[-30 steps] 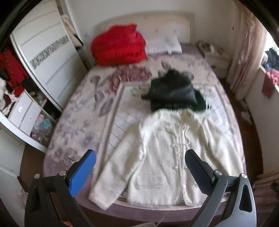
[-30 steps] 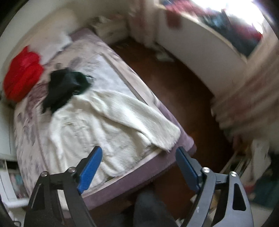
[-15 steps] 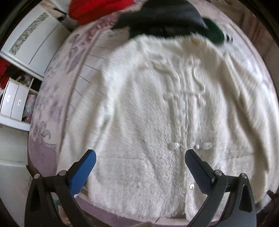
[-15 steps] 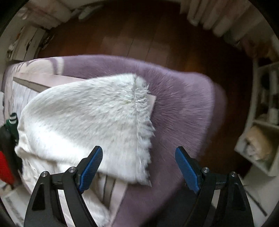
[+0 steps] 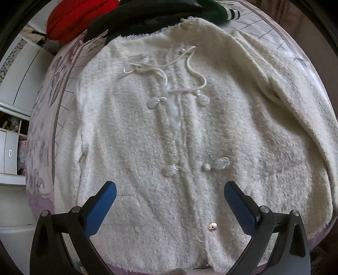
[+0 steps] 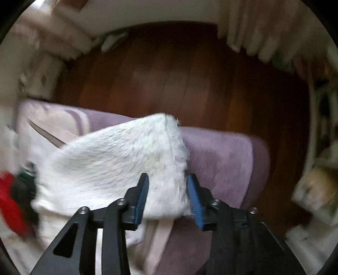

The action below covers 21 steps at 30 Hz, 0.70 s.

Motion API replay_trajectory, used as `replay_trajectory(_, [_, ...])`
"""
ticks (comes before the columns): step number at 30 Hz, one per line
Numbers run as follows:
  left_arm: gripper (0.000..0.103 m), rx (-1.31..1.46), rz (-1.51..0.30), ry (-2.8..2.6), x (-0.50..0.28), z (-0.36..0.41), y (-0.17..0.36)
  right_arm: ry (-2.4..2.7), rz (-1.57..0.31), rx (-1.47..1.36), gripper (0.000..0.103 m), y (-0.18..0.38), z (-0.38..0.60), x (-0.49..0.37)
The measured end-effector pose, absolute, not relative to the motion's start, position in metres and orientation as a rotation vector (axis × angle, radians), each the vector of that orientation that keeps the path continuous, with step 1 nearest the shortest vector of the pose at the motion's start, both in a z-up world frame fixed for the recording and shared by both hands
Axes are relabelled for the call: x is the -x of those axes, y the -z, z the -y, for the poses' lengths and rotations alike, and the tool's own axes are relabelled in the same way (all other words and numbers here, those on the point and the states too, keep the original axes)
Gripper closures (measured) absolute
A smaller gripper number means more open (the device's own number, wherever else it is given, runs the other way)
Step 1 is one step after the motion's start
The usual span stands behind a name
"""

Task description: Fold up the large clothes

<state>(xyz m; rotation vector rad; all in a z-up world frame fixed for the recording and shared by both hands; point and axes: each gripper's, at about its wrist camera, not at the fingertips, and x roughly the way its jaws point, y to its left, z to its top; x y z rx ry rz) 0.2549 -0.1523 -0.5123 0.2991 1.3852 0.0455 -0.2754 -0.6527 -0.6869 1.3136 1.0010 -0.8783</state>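
A fluffy white cardigan (image 5: 131,127) lies front up on the bed, with clear buttons and a white cord down its middle. My left gripper (image 5: 169,203) is open and hovers over the cardigan's lower front, holding nothing. In the right wrist view my right gripper (image 6: 168,190) has its jaws closing around the cuff end of the cardigan's sleeve (image 6: 126,156), which lies at the bed's corner. The jaws stand on either side of the cuff, with the fabric between them.
A black and green garment (image 5: 147,14) and a red bundle (image 5: 74,17) lie at the head of the bed. A white wardrobe (image 5: 23,69) stands to the left. The purple bed cover (image 6: 221,160) ends at a wooden floor (image 6: 179,74) with curtains (image 6: 264,27) beyond.
Both grippers have dropped close to the cardigan. My right gripper's jaws have narrowed from wide open to close around the sleeve cuff. My left gripper has stayed open.
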Motion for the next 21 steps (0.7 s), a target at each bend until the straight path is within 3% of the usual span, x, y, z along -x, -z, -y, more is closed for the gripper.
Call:
replay_trajectory(1, [0.000,-0.300,-1.386,-0.044,-0.255,0.154,0.512,0.858,-0.968,-1.384,0.045,0.691,0.645,0.283])
replay_trajectory(5, [0.000,-0.292,-1.403,-0.046,-0.257,0.158,0.518,0.649,-0.798,-1.731,0.044,0.747,0.615,0.280])
replay_trajectory(7, [0.000,-0.290,-1.407,-0.056,-0.258,0.159,0.522,0.649,-0.773,-1.758,0.044,0.770,0.608,0.270])
replay_trajectory(12, [0.000,-0.295,-1.403,-0.075,-0.264,0.159,0.531,0.731,-0.509,-1.830,0.043,0.805,0.593,0.254])
replay_trajectory(14, [0.000,-0.298,-1.396,-0.081,-0.266,0.158,0.534,0.761,-0.454,-1.816,0.050,0.804,0.592,0.248])
replay_trajectory(15, [0.000,-0.300,-1.393,-0.084,-0.267,0.157,0.535,0.784,-0.422,-1.811,0.075,0.806,0.588,0.243])
replay_trajectory(16, [0.000,-0.298,-1.391,-0.088,-0.268,0.155,0.535,0.779,-0.400,-1.816,0.088,0.807,0.587,0.240])
replay_trajectory(18, [0.000,-0.287,-1.387,-0.099,-0.270,0.151,0.535,0.783,-0.377,-1.809,0.095,0.806,0.590,0.229])
replay_trajectory(21, [0.000,-0.257,-1.378,-0.125,-0.273,0.135,0.530,0.791,-0.410,-1.687,0.096,0.777,0.598,0.210])
